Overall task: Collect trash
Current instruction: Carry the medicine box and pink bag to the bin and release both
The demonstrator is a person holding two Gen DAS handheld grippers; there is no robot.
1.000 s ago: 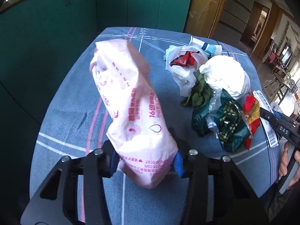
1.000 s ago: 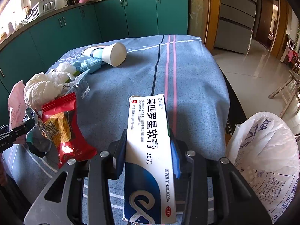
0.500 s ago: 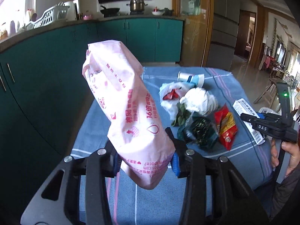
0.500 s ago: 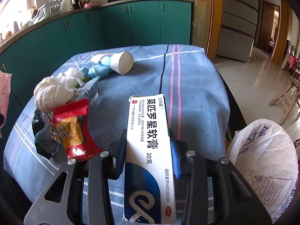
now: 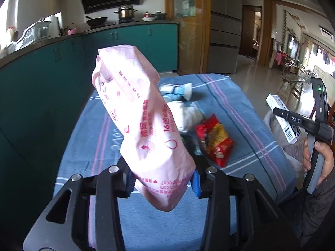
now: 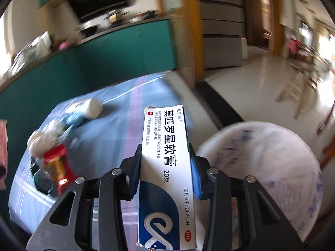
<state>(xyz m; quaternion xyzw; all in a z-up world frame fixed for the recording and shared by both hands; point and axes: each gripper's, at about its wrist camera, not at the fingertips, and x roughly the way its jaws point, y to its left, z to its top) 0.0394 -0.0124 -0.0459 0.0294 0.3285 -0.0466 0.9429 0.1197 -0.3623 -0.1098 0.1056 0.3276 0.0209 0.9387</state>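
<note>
Left wrist view: left claw [image 5: 163, 181] clamped narrow on pink wrapper pack [image 5: 144, 123], held above blue-cloth worktop [image 5: 247, 113]. Right wrist view: right claw [image 6: 165, 172] closed on white ointment box [image 6: 167, 167], beside white trash bag [image 6: 272, 167]. Red snack packet [image 6: 57, 165] lies on worktop.
</note>
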